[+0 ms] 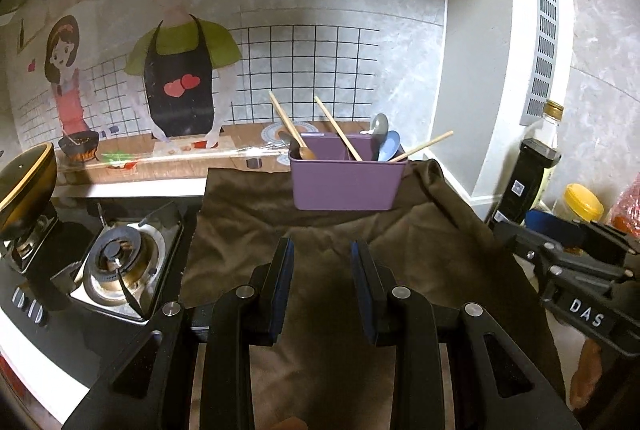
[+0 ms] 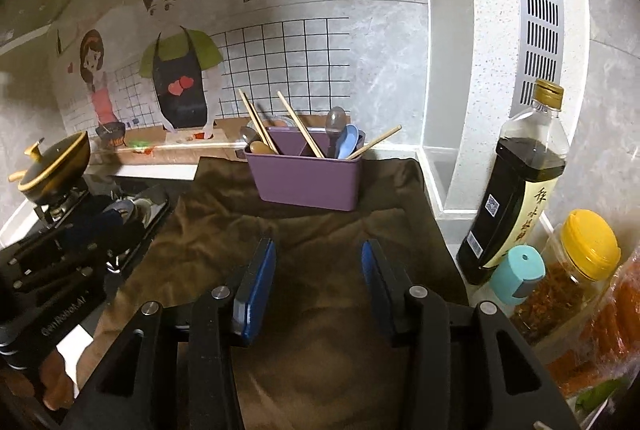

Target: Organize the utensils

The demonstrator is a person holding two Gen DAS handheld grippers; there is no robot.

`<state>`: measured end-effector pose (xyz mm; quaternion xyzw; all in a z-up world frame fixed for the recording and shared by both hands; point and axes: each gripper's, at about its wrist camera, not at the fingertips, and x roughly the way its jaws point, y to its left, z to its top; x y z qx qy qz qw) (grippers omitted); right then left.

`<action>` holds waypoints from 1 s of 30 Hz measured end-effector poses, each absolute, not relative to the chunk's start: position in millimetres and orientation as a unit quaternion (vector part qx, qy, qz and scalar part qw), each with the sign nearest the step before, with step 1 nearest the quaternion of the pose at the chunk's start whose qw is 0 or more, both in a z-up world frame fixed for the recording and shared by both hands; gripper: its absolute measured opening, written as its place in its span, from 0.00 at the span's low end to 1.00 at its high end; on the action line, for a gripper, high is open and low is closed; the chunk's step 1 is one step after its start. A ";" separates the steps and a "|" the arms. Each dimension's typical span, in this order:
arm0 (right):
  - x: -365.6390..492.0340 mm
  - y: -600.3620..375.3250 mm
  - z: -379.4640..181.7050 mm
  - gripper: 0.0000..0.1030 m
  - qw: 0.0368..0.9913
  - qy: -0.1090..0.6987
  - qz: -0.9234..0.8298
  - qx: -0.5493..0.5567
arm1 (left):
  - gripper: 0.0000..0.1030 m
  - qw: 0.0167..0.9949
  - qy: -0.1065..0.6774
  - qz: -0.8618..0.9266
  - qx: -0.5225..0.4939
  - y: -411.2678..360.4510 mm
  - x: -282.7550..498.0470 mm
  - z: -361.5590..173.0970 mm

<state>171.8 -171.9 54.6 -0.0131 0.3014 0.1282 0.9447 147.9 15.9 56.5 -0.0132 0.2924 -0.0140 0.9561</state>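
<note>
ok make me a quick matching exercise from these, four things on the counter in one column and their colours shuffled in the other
Things:
1. utensil box
2. cloth
3. jar lid
4. leaning spoon

Colours:
A. yellow
B. light blue
C. purple
D. brown

Pairs: 1-C, 2-D, 3-A, 4-B

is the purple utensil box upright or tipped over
Upright. The purple box stands on its base on the brown cloth, open top up, with chopsticks and spoons sticking out.
</note>
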 end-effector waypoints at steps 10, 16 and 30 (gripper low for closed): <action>165.6 -177.4 54.9 0.41 0.947 0.294 0.129 -0.008 | 0.30 0.955 0.295 -0.012 -0.017 10.5 142.5 56.5; 165.6 -178.4 54.5 0.41 0.947 0.293 0.131 -0.008 | 0.30 0.954 0.299 -0.014 -0.018 8.4 142.4 56.0; 165.4 -177.7 54.2 0.41 0.947 0.294 0.129 -0.007 | 0.30 0.953 0.302 -0.016 -0.018 7.6 143.8 56.2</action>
